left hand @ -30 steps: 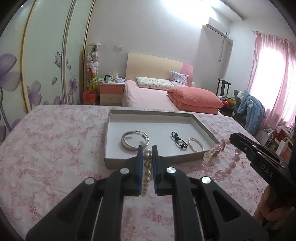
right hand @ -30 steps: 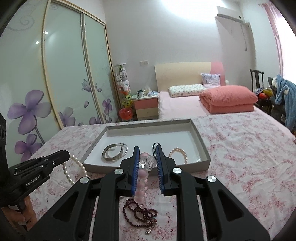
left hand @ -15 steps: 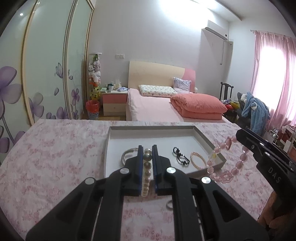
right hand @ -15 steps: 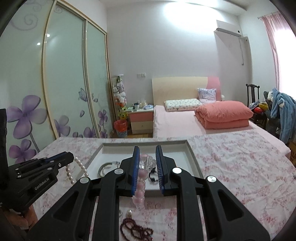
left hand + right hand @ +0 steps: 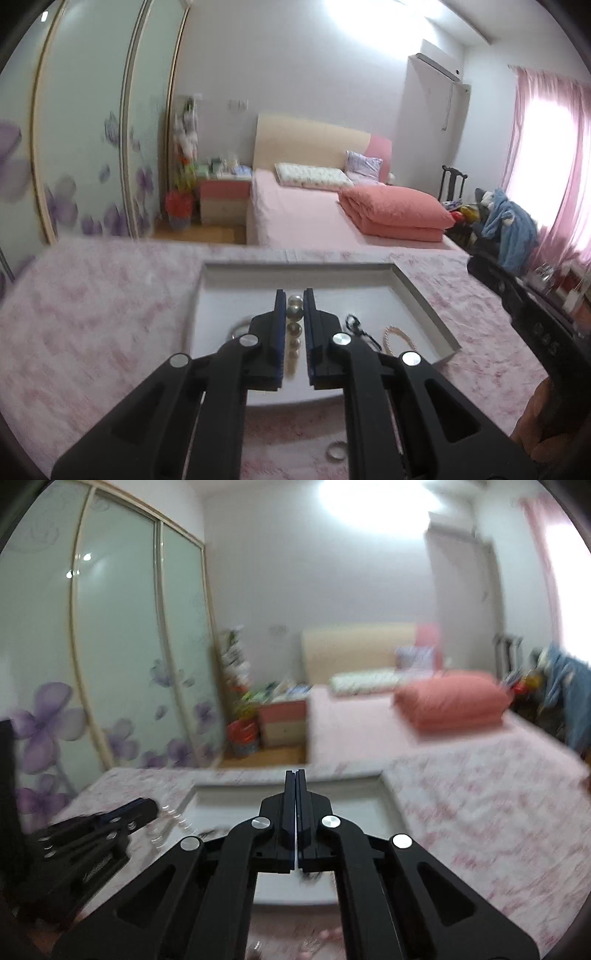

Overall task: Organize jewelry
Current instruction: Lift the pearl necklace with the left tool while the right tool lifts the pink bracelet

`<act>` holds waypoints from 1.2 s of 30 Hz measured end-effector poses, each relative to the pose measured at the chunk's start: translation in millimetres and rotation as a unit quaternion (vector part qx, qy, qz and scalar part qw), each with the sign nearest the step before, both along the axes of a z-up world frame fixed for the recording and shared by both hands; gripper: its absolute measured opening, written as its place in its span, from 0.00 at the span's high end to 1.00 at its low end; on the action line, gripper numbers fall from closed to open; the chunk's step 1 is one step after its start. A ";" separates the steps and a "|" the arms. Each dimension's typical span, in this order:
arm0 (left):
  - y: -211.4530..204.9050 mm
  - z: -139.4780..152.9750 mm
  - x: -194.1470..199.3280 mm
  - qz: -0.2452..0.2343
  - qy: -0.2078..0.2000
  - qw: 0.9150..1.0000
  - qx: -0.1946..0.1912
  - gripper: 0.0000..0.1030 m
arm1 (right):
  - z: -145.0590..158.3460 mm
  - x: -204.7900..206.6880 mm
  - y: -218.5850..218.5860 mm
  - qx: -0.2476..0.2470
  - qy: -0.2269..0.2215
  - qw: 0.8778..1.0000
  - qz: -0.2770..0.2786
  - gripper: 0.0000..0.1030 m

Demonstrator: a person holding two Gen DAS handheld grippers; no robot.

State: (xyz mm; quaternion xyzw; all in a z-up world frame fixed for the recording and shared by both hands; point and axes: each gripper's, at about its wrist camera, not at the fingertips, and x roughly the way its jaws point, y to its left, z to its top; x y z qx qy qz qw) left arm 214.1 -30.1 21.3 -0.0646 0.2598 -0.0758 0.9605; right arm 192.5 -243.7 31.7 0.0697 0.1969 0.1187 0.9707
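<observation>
My left gripper (image 5: 294, 295) is shut on a strand of white pearls (image 5: 294, 314) and hangs over the near half of the grey open tray (image 5: 417, 295). In the tray lie a silver bangle (image 5: 238, 328), partly hidden by my fingers, a black trinket (image 5: 354, 323) and a small pearl bracelet (image 5: 399, 338). My right gripper (image 5: 296, 775) has its jaws pressed together with nothing between them, above the tray's near edge (image 5: 391, 797). In the right wrist view the left gripper (image 5: 147, 806) shows at the left, with pearls (image 5: 173, 812) dangling from it.
The tray sits on a pink flowered cloth (image 5: 92, 314). A small silver ring (image 5: 336, 452) lies on the cloth in front of the tray. A blurred pink shape (image 5: 328, 932) shows on the cloth under the right gripper. A bed and wardrobe stand beyond the table.
Both grippers moved forward and a little up, over the tray. The right gripper's jaws closed fully, and the pink bead bracelet they held is gone from between them.
</observation>
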 end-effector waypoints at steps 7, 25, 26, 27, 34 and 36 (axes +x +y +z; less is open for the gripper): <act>14.5 -8.5 -21.4 -0.006 0.002 1.000 -0.007 0.90 | -58.4 -19.5 -34.6 -0.032 0.152 0.987 0.042 0.90; 15.6 -7.8 -90.0 -0.037 -0.007 0.999 0.003 0.90 | -115.2 -3.5 -36.8 -0.126 0.237 0.963 0.014 0.82; 15.9 -7.7 -91.0 -0.038 -0.006 0.999 0.003 0.90 | -114.5 -6.2 -38.2 -0.121 0.234 0.965 0.013 0.82; 15.8 -7.6 -92.1 -0.037 -0.006 0.999 0.002 0.90 | -112.9 -10.2 -40.4 -0.113 0.228 0.967 0.012 0.82; 17.5 -6.4 -96.9 -0.035 -0.009 0.999 -0.002 0.90 | -72.8 -43.3 -57.0 -0.022 0.153 0.988 0.004 0.82; 17.3 -6.7 -97.0 -0.034 -0.008 0.999 -0.002 0.90 | -61.4 -51.3 -57.4 0.004 0.134 0.991 0.008 0.82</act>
